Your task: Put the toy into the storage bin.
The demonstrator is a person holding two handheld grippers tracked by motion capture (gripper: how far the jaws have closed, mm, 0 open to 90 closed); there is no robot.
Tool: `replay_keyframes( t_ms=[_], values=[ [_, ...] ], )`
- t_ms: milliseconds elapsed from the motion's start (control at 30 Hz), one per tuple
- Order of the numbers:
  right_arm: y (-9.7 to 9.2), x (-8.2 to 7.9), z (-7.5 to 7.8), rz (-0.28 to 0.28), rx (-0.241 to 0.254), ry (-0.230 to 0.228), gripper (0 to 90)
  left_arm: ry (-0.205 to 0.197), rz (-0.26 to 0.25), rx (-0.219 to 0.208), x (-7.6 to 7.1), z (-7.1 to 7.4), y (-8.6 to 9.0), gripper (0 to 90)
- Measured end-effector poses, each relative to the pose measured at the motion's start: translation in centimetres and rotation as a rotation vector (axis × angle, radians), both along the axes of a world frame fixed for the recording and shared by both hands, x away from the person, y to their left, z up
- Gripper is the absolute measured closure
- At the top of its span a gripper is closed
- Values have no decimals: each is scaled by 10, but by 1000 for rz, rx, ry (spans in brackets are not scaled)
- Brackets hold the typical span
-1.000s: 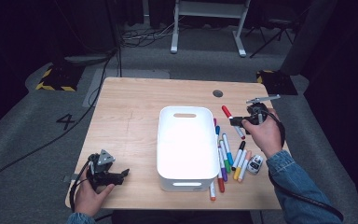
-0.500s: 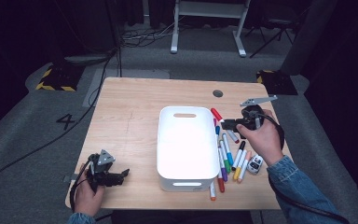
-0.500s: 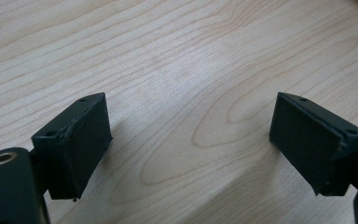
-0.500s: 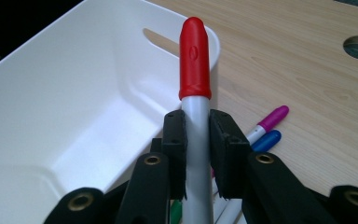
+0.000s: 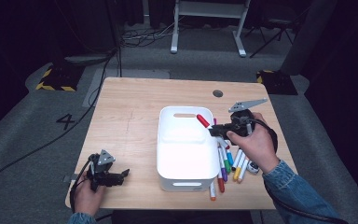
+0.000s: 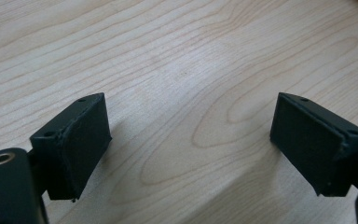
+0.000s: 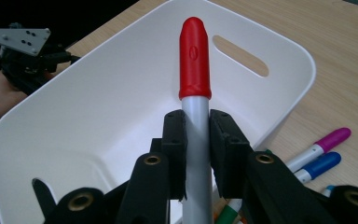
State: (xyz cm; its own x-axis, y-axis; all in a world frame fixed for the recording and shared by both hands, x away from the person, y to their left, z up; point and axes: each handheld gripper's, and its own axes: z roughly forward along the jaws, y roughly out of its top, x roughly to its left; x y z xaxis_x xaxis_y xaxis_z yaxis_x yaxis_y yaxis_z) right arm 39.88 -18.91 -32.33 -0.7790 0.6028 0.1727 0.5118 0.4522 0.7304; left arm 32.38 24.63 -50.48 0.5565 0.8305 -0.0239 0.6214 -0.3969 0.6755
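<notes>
Gripping a red-capped marker (image 7: 195,93), right claw (image 7: 196,140) clenched, cap pointing over white bin (image 7: 98,107), left claw (image 6: 191,140) released.

High view overhead, tool views close

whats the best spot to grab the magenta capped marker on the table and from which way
Grip the magenta-capped marker across its pale barrel just behind the cap, coming straight down. It lies flat on the table with the blue marker close alongside, so the gap on that side is tight.
</notes>
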Motion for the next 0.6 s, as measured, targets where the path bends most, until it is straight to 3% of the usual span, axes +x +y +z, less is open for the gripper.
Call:
replay_keyframes(
  t_ms=[100, 600],
  values=[
    [6, -5, 2, 25, 2, 4, 770, 26, -17, 15, 3, -1, -3, 0],
    [33, -24, 2, 123, 13, 36, 770, 27, -15, 16, 3, -1, -3, 0]
  ],
)
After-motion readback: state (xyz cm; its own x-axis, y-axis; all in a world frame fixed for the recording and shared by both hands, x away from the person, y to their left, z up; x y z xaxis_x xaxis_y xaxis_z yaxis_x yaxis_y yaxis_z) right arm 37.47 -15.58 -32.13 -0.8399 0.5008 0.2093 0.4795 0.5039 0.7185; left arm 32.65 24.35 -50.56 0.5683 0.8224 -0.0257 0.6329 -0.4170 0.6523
